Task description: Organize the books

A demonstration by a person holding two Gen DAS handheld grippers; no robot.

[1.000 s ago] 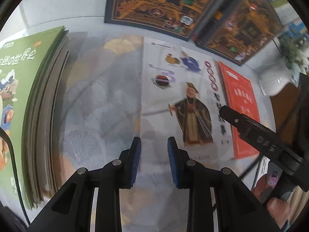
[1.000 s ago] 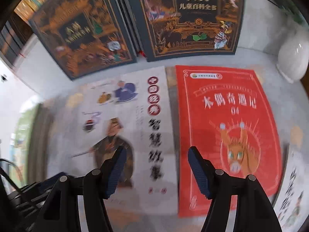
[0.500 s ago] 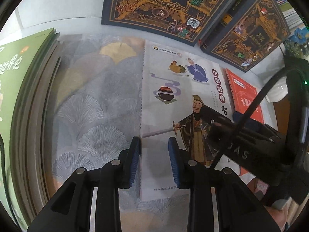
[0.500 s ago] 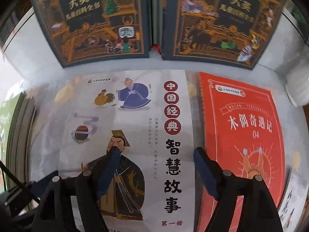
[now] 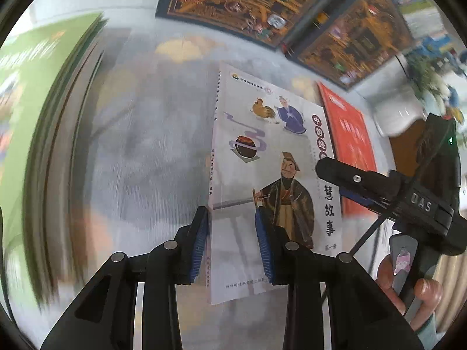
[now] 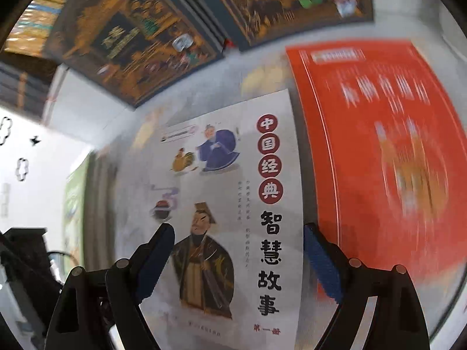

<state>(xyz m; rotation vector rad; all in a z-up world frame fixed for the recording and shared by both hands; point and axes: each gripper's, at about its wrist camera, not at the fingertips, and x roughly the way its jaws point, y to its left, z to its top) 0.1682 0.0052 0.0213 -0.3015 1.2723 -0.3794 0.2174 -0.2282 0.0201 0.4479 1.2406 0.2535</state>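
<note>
A white storybook (image 5: 262, 180) with a robed man on its cover is lifted and tilted, its spine edge raised off the patterned cloth. My left gripper (image 5: 232, 233) is partly open, its fingers astride the book's spine edge near the bottom. My right gripper (image 6: 238, 250) is open wide, its fingers spanning the same book (image 6: 233, 204) from the right edge; it shows in the left wrist view (image 5: 379, 192). A red book (image 6: 379, 151) lies flat just right of the white one.
A stack of green books (image 5: 35, 134) lies at the left. Two dark ornate encyclopedias (image 5: 256, 3) (image 6: 131, 43) lean against the back wall. A white vase (image 5: 400, 116) with a plant stands at the right.
The white book's spine edge has come up off the cloth and the book has tilted. My left gripper has moved right onto that edge. My right gripper has shifted to the book's right side.
</note>
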